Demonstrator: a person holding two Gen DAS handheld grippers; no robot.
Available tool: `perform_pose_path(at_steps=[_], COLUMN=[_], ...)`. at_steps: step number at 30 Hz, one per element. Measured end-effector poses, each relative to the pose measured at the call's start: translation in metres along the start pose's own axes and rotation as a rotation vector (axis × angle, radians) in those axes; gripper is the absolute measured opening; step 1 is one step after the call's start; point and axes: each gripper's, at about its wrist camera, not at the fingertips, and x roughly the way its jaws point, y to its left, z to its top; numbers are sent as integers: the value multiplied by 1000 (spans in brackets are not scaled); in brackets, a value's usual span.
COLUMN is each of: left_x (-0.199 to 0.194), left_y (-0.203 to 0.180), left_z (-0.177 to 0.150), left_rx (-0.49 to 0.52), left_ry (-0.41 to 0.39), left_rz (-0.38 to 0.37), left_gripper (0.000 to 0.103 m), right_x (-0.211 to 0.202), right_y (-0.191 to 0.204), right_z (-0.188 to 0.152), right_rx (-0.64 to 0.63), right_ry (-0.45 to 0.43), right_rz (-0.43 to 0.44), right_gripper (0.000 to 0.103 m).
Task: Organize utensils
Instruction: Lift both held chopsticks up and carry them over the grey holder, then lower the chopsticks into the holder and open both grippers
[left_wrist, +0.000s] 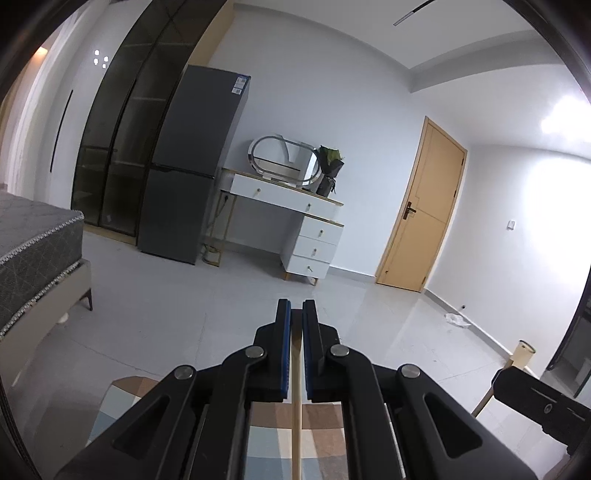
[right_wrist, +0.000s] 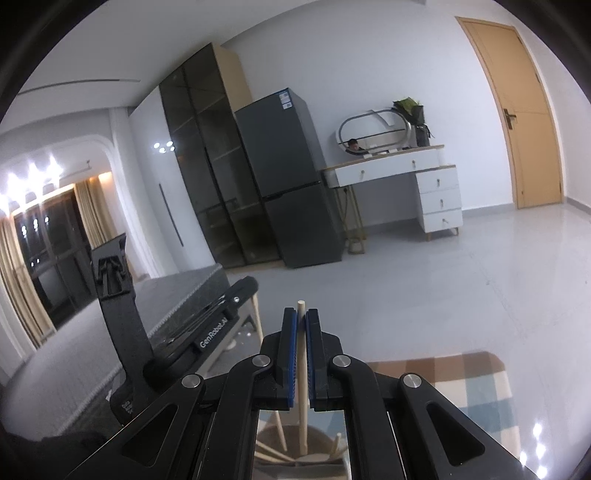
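Note:
My left gripper (left_wrist: 296, 310) is shut on a thin wooden stick (left_wrist: 295, 406), which runs down between the blue pads and out of the bottom of the left wrist view. My right gripper (right_wrist: 301, 317) is shut on a second wooden stick (right_wrist: 302, 369); its rounded top pokes just above the fingertips. Below the right gripper's fingers is a round holder (right_wrist: 314, 448) with several more wooden sticks leaning in it. The left gripper's body (right_wrist: 218, 325) shows at the left of the right wrist view, and the right gripper's body (left_wrist: 539, 406) at the lower right of the left wrist view.
A checked rug (right_wrist: 461, 376) lies on the pale tiled floor. A grey bed (left_wrist: 33, 251) is on the left. A dark fridge (left_wrist: 192, 166), a white dressing table (left_wrist: 295, 221) with a mirror and a wooden door (left_wrist: 421, 206) line the far wall.

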Motion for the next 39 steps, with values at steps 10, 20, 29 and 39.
perform_pose_path(at_steps=[10,20,29,39], left_x=[-8,-20,-33,-39], left_y=[-10,-17,-13,-17], left_z=[-1,7,15,9], left_rx=[50,104,106,137], left_ry=[-7,-7,33,202], left_rz=[-10,-9,-12,-81], left_gripper=[2,2,2,2], right_x=[-5,-7,-7,11], right_y=[-5,-5,4,-7], right_z=[-20,-14,-15,-42], right_rx=[15,3,-49,40], right_ry=[29,44,71,202], right_rz=[-4,3,23,43], right_gripper=[4,4,4,6])
